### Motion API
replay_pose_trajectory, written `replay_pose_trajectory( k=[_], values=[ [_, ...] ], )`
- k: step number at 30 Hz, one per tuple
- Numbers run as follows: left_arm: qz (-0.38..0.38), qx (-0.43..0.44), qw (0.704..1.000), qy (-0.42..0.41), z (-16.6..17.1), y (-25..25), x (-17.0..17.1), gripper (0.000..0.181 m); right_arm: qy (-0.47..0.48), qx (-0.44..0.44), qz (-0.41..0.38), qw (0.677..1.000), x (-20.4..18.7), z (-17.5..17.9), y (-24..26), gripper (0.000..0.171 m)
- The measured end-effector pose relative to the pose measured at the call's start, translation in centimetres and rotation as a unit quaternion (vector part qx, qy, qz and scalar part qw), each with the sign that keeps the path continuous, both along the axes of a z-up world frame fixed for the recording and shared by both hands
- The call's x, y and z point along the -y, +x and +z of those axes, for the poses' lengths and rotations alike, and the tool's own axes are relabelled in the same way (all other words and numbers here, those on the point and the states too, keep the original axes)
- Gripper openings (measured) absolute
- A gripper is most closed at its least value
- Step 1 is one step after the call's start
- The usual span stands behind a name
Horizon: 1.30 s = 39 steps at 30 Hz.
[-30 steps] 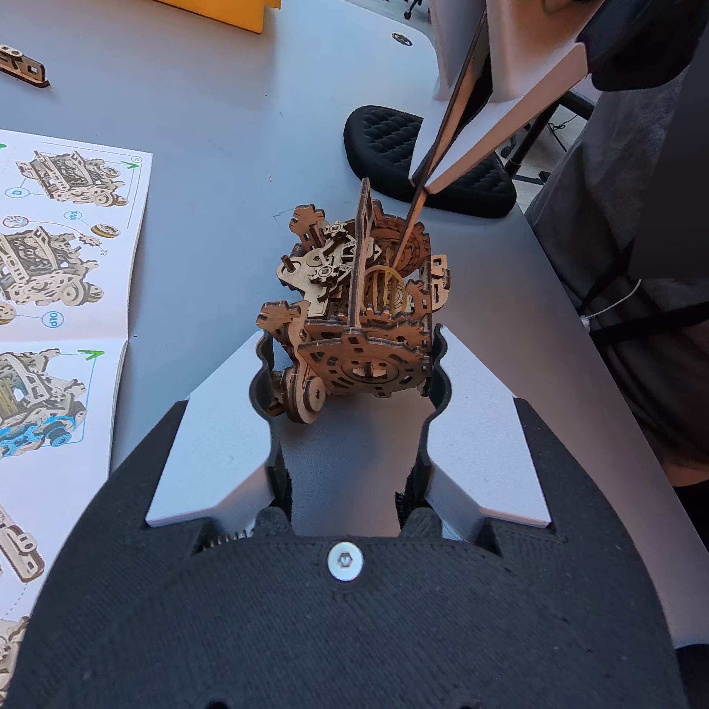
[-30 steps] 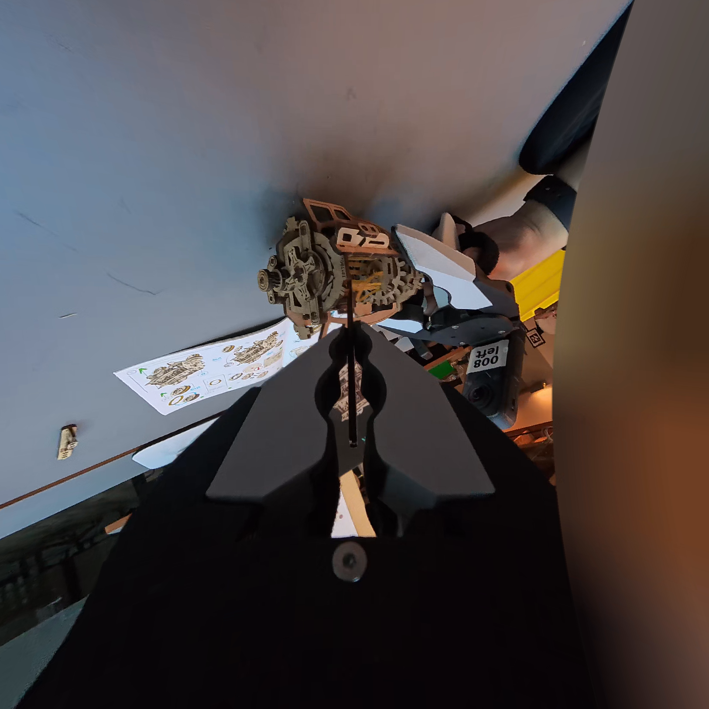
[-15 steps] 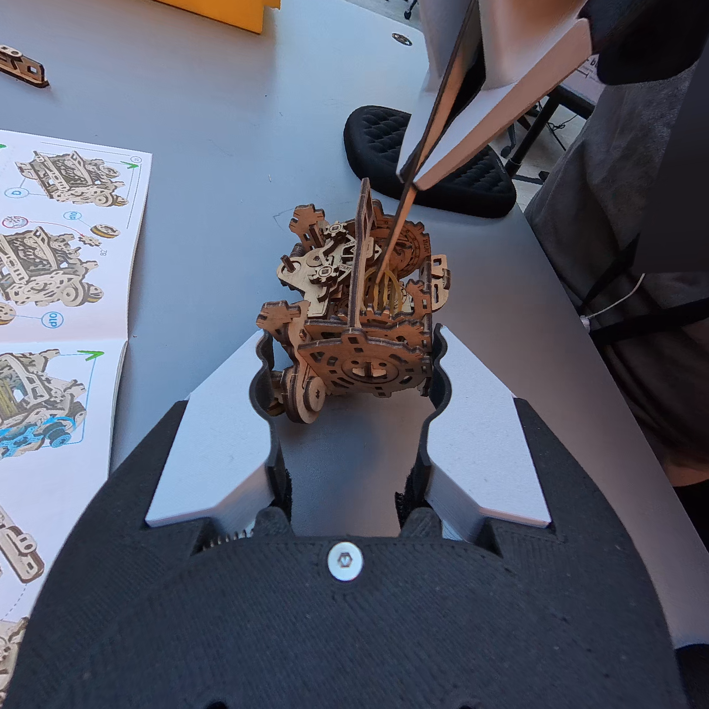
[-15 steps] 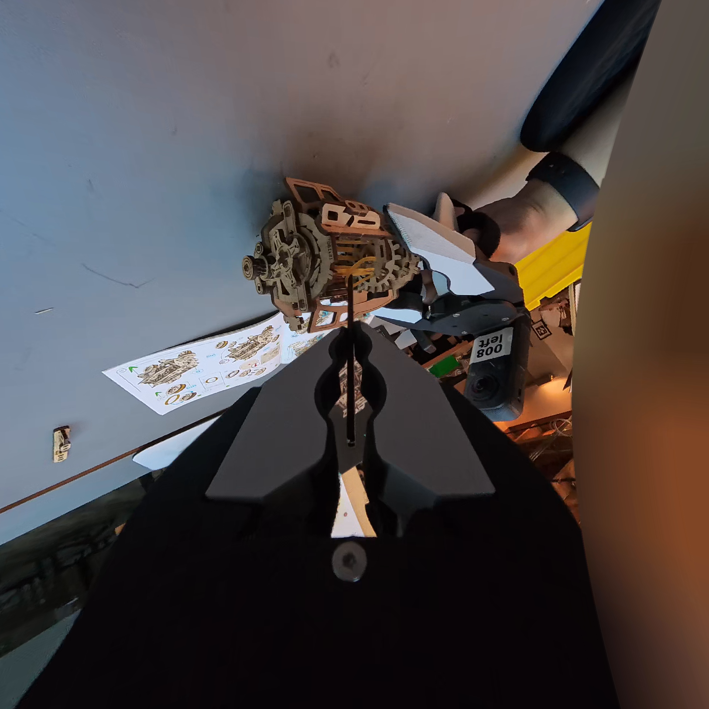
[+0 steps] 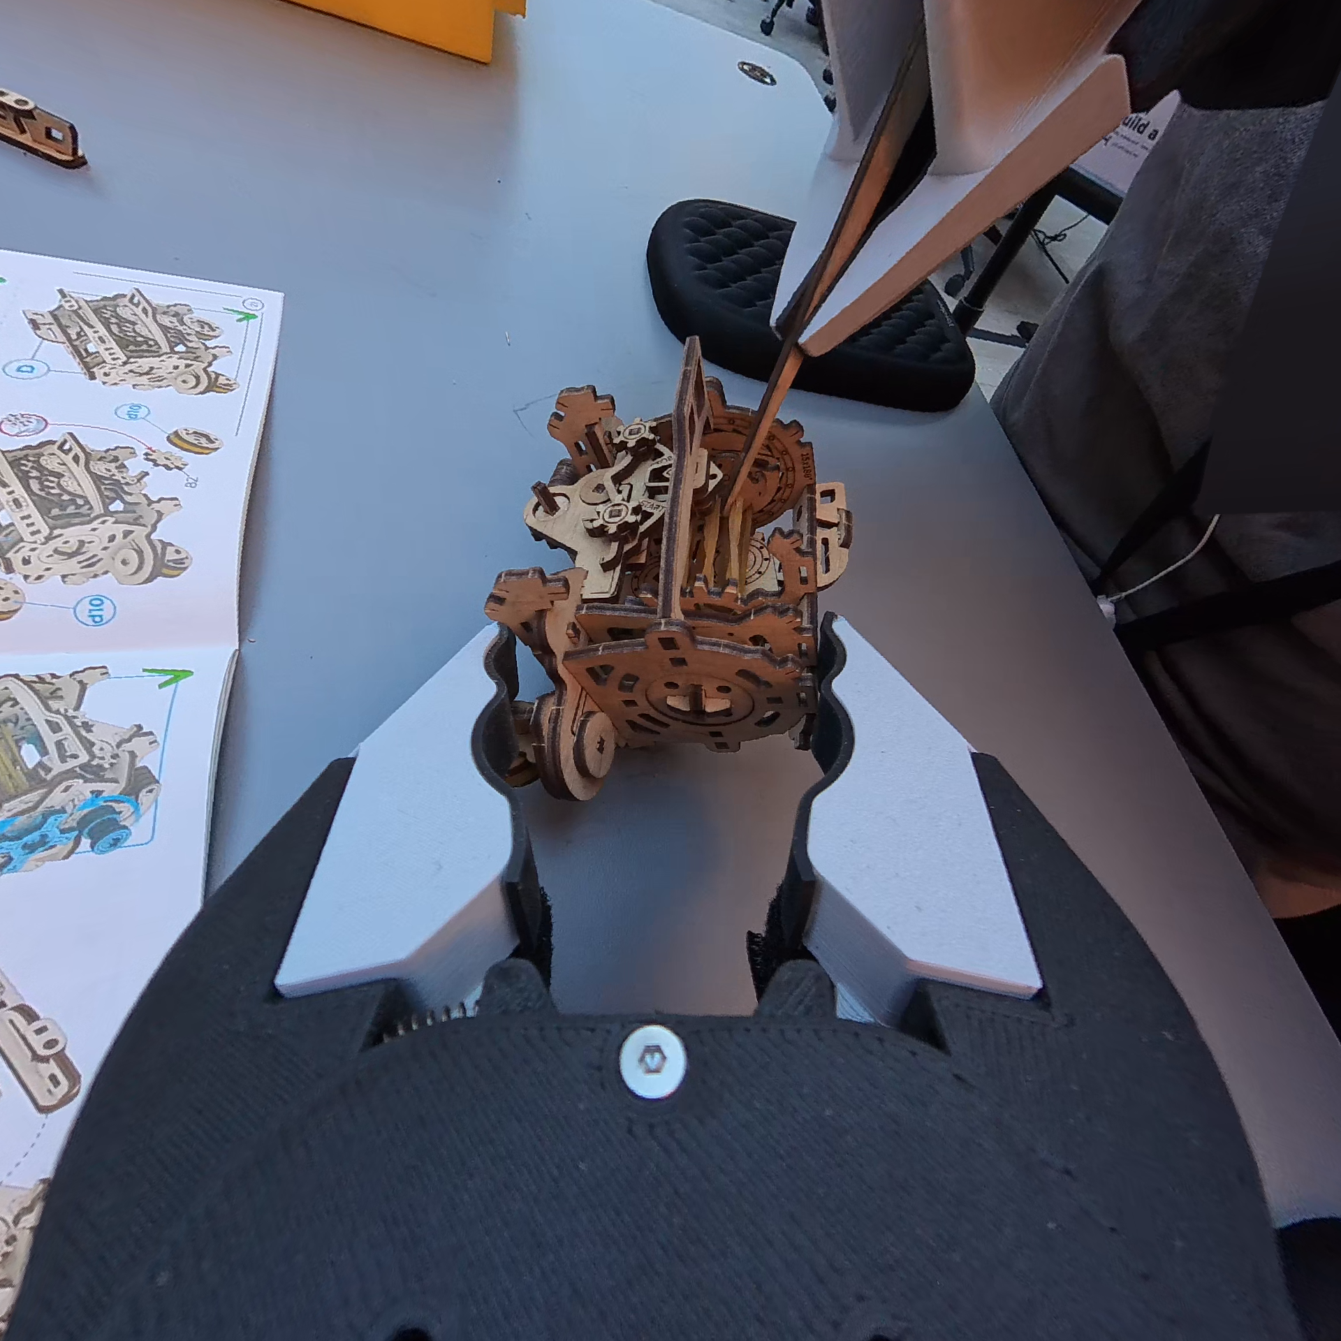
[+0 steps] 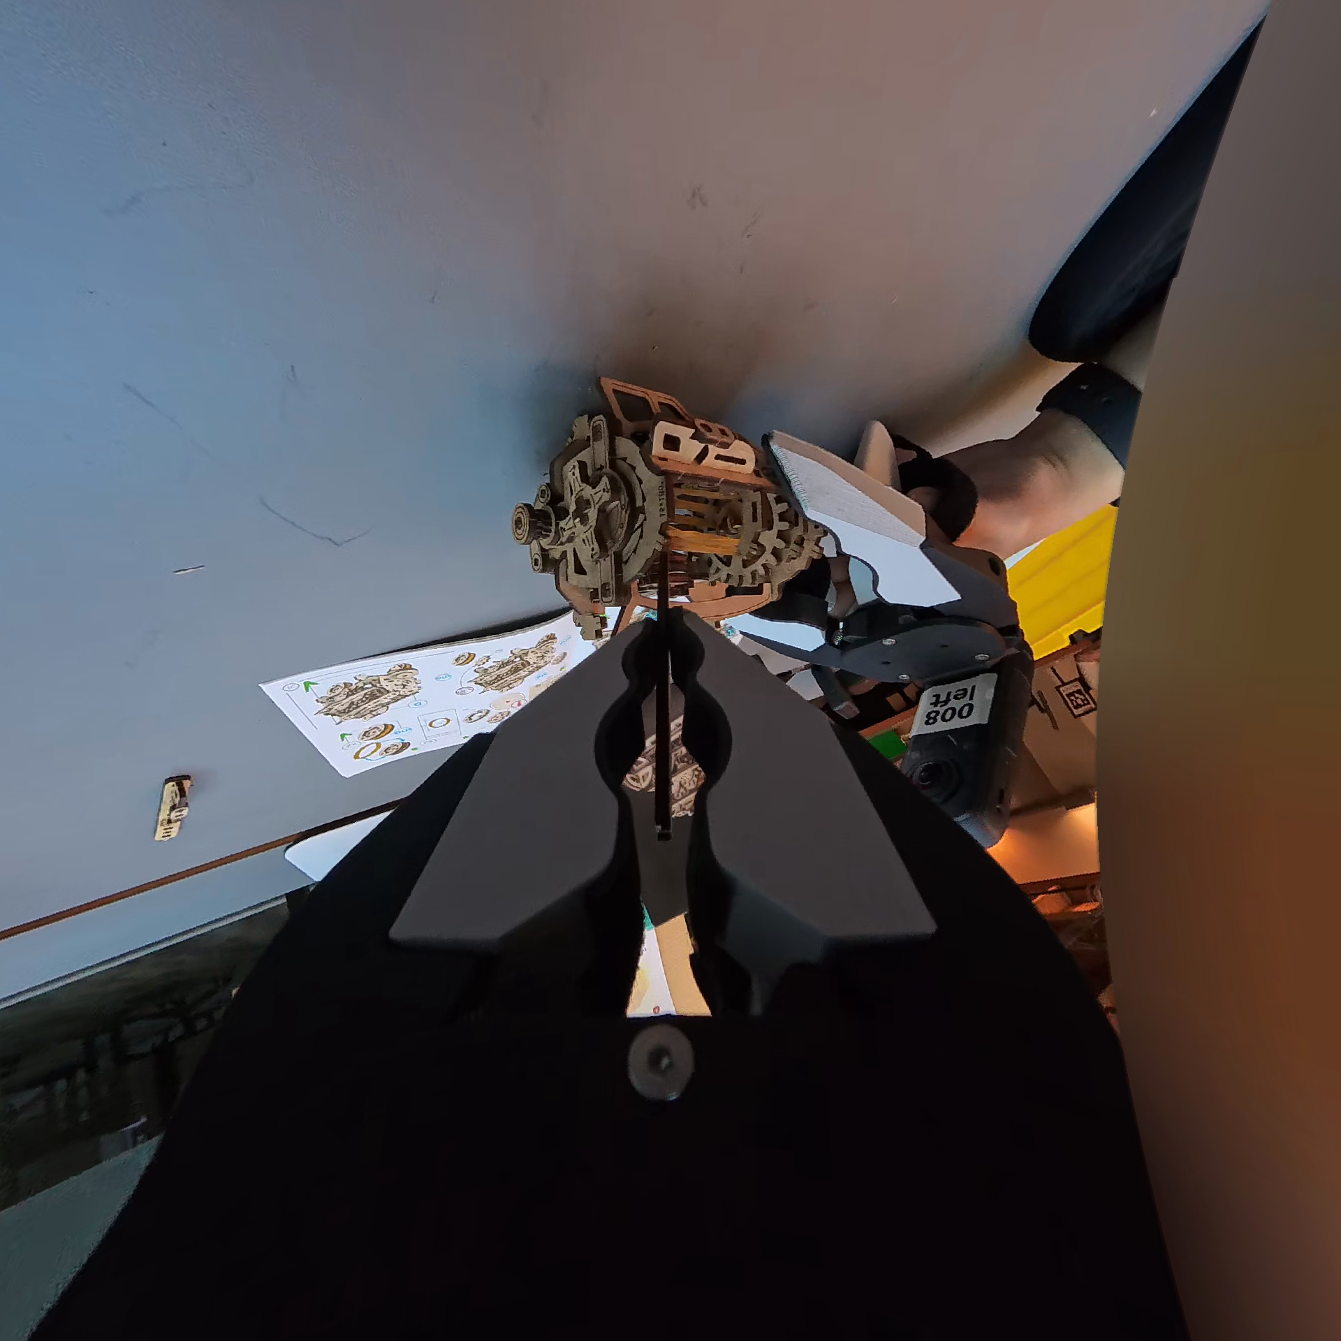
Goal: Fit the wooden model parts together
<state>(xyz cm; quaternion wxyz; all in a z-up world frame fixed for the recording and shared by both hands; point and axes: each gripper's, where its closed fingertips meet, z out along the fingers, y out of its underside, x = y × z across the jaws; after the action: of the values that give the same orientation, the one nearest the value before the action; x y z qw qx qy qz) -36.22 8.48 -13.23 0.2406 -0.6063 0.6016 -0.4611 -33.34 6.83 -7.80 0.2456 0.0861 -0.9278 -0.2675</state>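
Observation:
A partly built wooden model (image 5: 675, 580) of gears and plates stands on the grey table (image 5: 363, 218). My left gripper (image 5: 664, 653) is shut on its near end, one finger on each side. My right gripper (image 5: 798, 341) comes down from the upper right, shut on a thin dark stick (image 5: 762, 428). The stick's tip is inside the top of the model, at a yellowish rubber band (image 5: 726, 540). In the right wrist view the stick (image 6: 662, 726) runs from my shut right gripper (image 6: 662, 628) to the model (image 6: 617, 508), with the left gripper (image 6: 863, 537) holding it.
An open instruction booklet (image 5: 109, 508) lies to the left. A loose wooden part (image 5: 36, 134) lies at the far left. A black padded rest (image 5: 726, 276) sits behind the model, and a yellow box (image 5: 435, 22) at the back. A person (image 5: 1197, 508) stands at the table's right edge. The left gripper's tips are roughly 7 centimetres from the right gripper's.
The right gripper has shifted slightly left and back, keeping the stick's tip in the model. The rubber band now looks stretched more upright. The left gripper has not moved.

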Motion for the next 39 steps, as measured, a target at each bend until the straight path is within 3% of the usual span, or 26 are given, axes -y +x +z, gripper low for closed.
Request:
replay_pose_trajectory(
  k=[39],
  values=[
    [-0.005,0.000,1.000,-0.003,0.09,0.20,0.11,0.082,-0.068,0.045,-0.051,0.995,0.59,0.65,0.69,0.002]
  ],
)
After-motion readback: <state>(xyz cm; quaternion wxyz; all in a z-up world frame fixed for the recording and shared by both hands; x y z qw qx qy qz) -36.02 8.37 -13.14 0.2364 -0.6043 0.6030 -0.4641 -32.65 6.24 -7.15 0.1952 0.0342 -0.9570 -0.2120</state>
